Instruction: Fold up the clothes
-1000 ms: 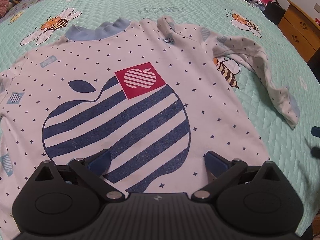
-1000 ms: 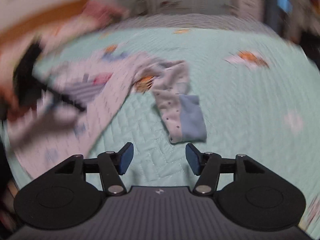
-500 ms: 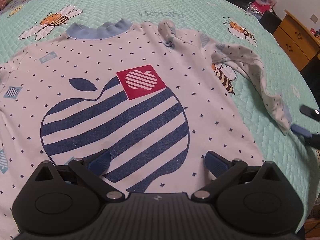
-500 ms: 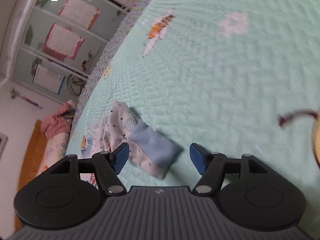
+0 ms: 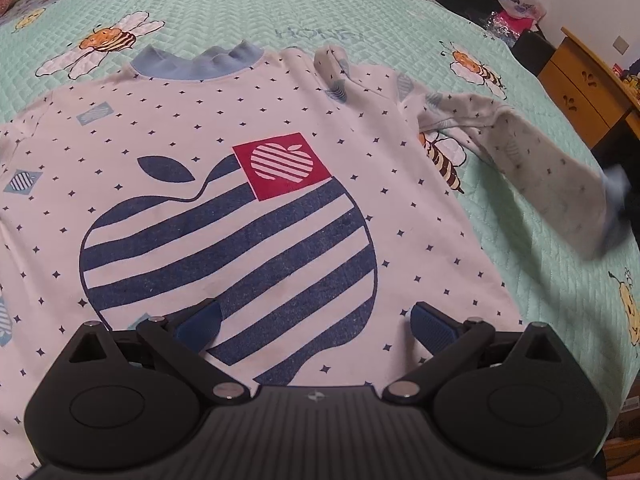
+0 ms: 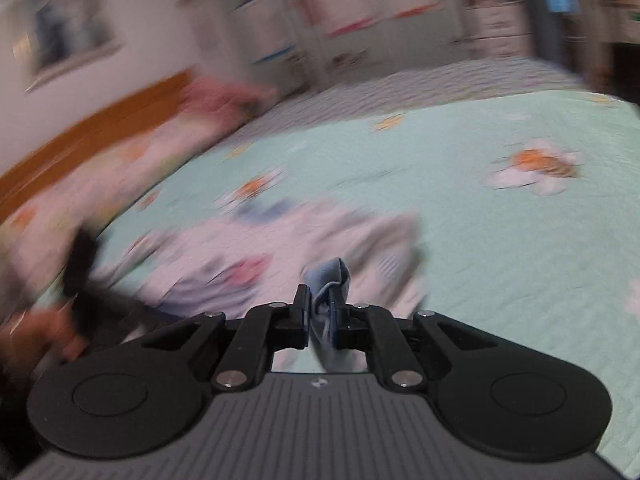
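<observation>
now the right gripper (image 6: 319, 310) has just closed its jaws on the blue cuff (image 6: 328, 276) of the sleeve (image 5: 552, 184), so carry it across in a low arc toward the striped apple print (image 5: 228, 256) and keep the cloth taut. the shirt (image 5: 208, 128) lies flat, face up, on the green quilt (image 5: 400, 12), sleeve out at three o'clock. the left gripper (image 5: 316, 320) hangs tilted down over the hem at six o'clock, jaws wide apart, gripping nothing.
</observation>
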